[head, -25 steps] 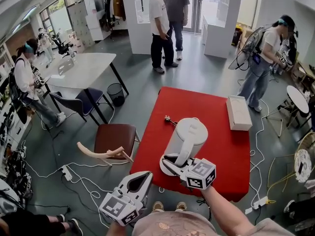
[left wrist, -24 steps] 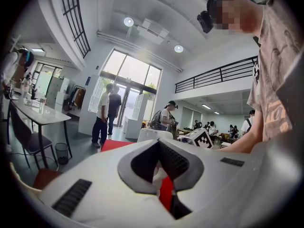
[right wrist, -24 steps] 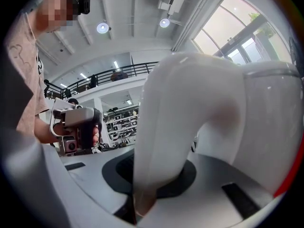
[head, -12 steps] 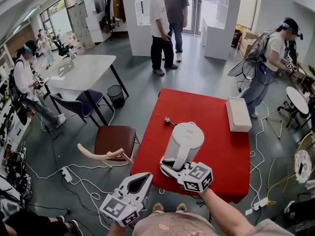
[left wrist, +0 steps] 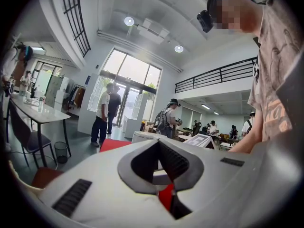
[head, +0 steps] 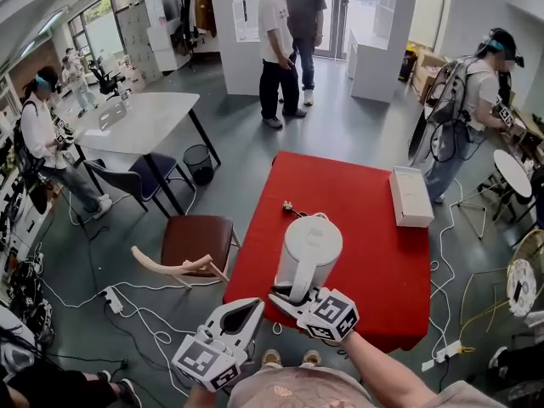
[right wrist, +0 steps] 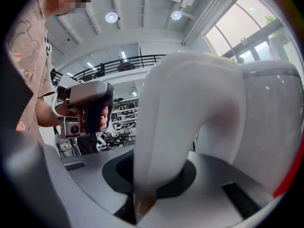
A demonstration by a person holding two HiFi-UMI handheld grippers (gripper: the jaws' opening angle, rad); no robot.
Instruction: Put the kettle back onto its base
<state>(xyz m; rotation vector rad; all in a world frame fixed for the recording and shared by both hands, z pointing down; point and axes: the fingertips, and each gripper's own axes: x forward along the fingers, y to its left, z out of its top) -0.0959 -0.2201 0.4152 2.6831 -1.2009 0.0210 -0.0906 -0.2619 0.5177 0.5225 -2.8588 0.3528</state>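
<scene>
The white kettle (head: 309, 249) hangs upright over the near part of the red table (head: 382, 262). My right gripper (head: 289, 296) is shut on the kettle's handle (right wrist: 180, 127), which fills the right gripper view between the jaws, with the kettle body (right wrist: 266, 122) just behind. A thin cord with a plug (head: 290, 205) lies on the cloth behind the kettle. No base shows clearly; the spot under the kettle is hidden. My left gripper (head: 255, 304) is held level off the table's near left corner, its tips together and nothing in it (left wrist: 159, 144).
A white oblong box (head: 411, 195) lies at the table's far right. A brown chair (head: 197, 238) stands to the left of the table, with cables on the floor (head: 136, 308). Two people (head: 285, 41) stand further back, and others are at the room's sides.
My right gripper has carried the kettle a little toward the near left of the table and lower. The left gripper has stayed where it was.
</scene>
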